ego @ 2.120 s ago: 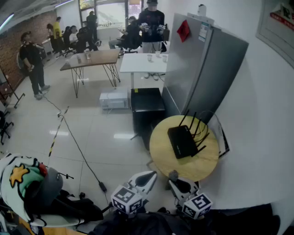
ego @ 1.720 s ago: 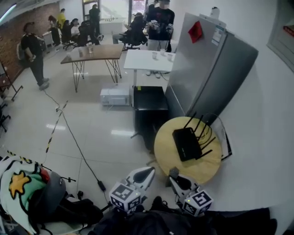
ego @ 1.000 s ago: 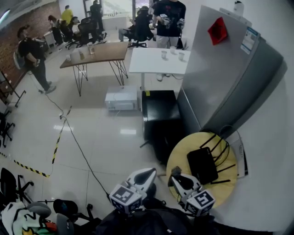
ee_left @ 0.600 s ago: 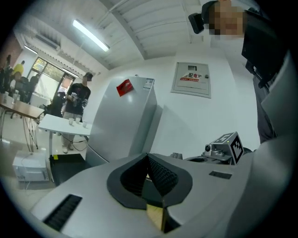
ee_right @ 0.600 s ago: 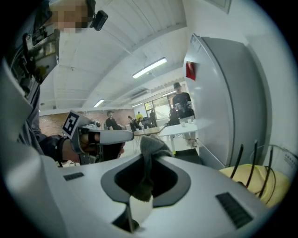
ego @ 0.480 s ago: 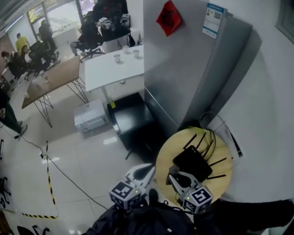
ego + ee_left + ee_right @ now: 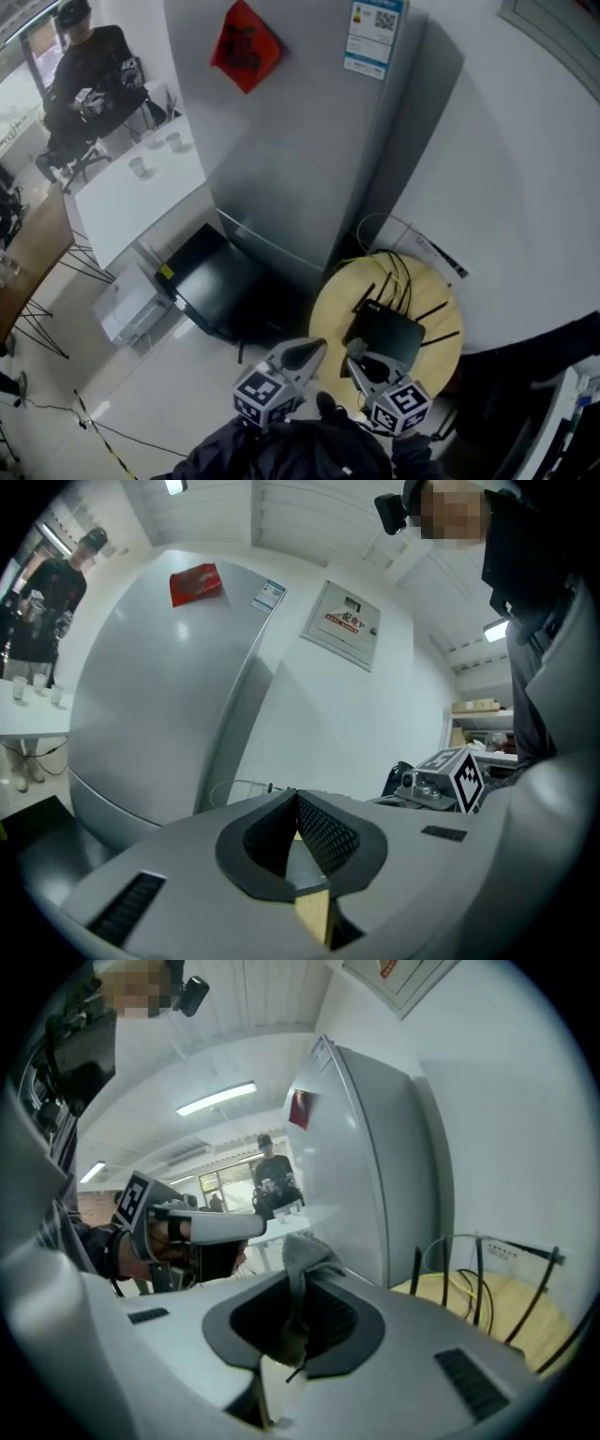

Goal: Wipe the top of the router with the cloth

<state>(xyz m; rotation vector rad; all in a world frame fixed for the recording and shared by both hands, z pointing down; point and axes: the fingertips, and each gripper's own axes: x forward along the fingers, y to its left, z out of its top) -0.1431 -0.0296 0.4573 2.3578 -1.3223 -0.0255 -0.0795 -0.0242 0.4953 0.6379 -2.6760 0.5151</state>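
A black router (image 7: 392, 334) with several antennas lies on a round wooden table (image 7: 330, 307) beside the fridge. My right gripper (image 7: 355, 350) is shut on a grey cloth (image 7: 304, 1254) and hovers at the router's near edge; whether the cloth touches it I cannot tell. In the right gripper view the antennas (image 7: 480, 1281) and the yellow tabletop (image 7: 511, 1309) show ahead to the right. My left gripper (image 7: 315, 348) is shut on nothing and hangs left of the table's near rim. Its closed jaws (image 7: 292, 797) point toward the fridge.
A tall grey fridge (image 7: 309, 141) with a red paper (image 7: 246, 45) stands behind the table. A black cabinet (image 7: 220, 289) and a white box (image 7: 131, 306) sit to its left. White cables (image 7: 394, 232) loop behind the table by the wall. A person (image 7: 89, 70) stands far off.
The head view has moved in on the table and fridge, which now fill the picture. Both grippers have come closer to the router, the right one still holding the cloth.
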